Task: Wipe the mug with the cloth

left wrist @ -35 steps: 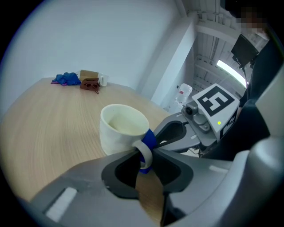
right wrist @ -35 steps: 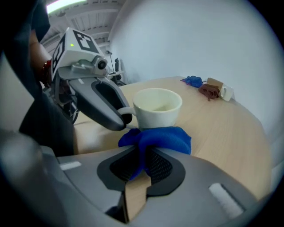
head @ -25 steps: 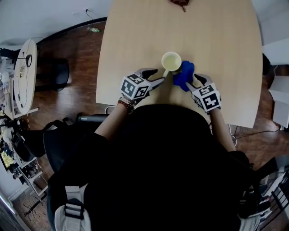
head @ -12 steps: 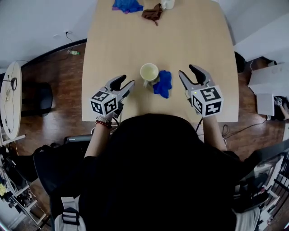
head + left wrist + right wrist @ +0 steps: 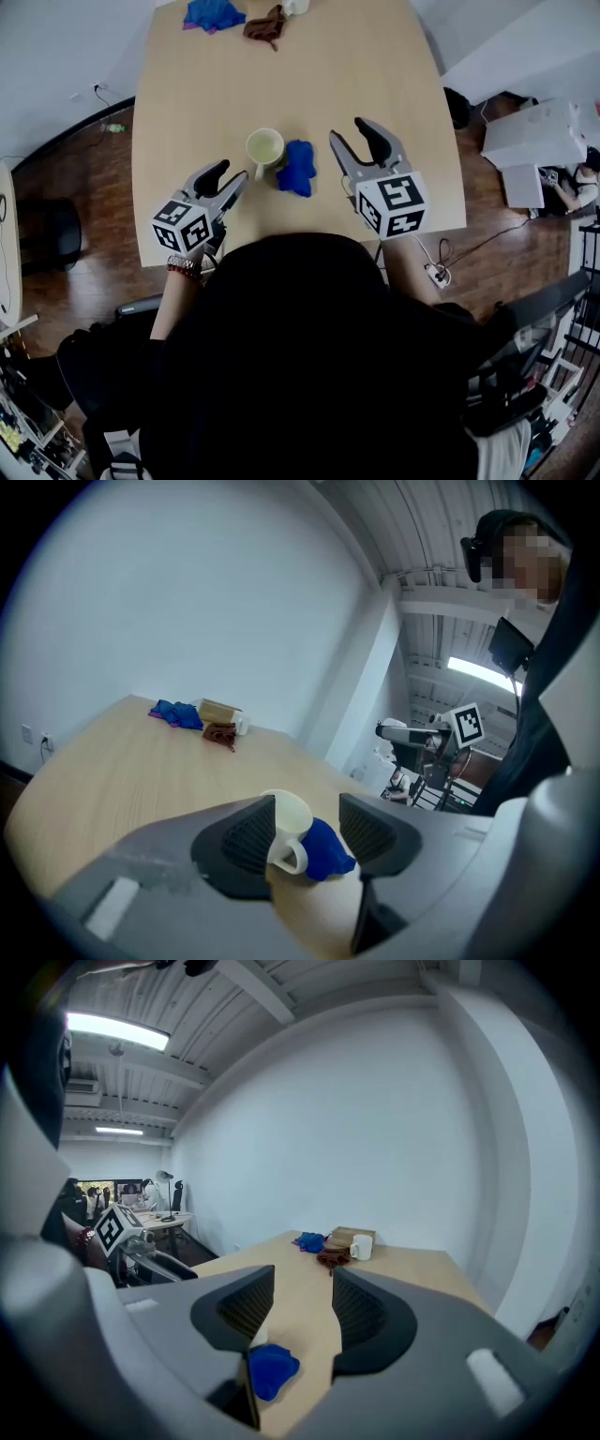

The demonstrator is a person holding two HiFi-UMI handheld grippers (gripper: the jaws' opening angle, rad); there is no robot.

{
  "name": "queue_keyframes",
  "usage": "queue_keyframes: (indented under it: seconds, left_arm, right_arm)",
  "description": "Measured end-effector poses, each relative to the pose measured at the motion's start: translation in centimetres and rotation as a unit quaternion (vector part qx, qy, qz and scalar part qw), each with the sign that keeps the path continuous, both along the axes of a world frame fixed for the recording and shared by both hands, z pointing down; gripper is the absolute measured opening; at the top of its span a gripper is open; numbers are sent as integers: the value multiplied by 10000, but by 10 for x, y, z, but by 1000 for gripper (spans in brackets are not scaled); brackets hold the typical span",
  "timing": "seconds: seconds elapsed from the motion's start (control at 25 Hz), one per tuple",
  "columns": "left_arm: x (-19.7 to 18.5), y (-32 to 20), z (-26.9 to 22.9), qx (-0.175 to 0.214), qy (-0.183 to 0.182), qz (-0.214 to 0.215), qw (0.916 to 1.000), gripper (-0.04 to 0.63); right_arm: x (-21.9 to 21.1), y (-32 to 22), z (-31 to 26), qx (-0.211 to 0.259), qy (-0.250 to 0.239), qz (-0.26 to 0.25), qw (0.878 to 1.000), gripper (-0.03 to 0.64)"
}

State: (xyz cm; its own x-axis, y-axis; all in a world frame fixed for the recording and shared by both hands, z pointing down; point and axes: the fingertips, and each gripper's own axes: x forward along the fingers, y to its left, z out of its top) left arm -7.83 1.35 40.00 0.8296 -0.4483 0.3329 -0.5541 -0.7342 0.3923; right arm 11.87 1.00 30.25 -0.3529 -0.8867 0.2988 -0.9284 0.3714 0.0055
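A cream mug (image 5: 265, 148) stands upright on the pale wooden table (image 5: 187, 103), its handle toward me. A crumpled blue cloth (image 5: 297, 167) lies against its right side. My left gripper (image 5: 231, 172) hovers near the front edge, left of the mug, open and empty. My right gripper (image 5: 349, 132) is raised to the right of the cloth, also open and empty. Both pairs of jaws have just been closing a little with nothing between them. The left gripper view looks past its pads at the mug (image 5: 286, 825) and cloth (image 5: 328, 850). In the right gripper view the cloth (image 5: 272, 1371) lies below.
At the table's far end lie another blue cloth (image 5: 214, 13), a brown cloth (image 5: 266, 24) and a white mug (image 5: 295, 6). A white box (image 5: 530, 136) and a cable sit on the wooden floor to the right.
Both grippers have risen off the table and drawn back from the mug and cloth, the right one more. The head view has shifted, showing the table's far end.
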Motion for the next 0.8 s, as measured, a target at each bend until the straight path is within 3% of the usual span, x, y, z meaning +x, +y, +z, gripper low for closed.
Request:
queue_keyframes:
  seconds: [0.32, 0.56, 0.8]
  left_arm:
    - [3, 2, 3, -33, 6, 83, 10000, 222]
    - [7, 11, 13, 48, -301, 438, 9986, 278]
    - [1, 6, 9, 24, -153, 178, 9997, 278]
  right_arm:
    - [-6, 3, 3, -67, -4, -59, 10000, 189]
    - [-21, 2, 21, -343, 239, -310, 9986, 202]
    - [-29, -1, 22, -369, 345, -517, 9974, 209]
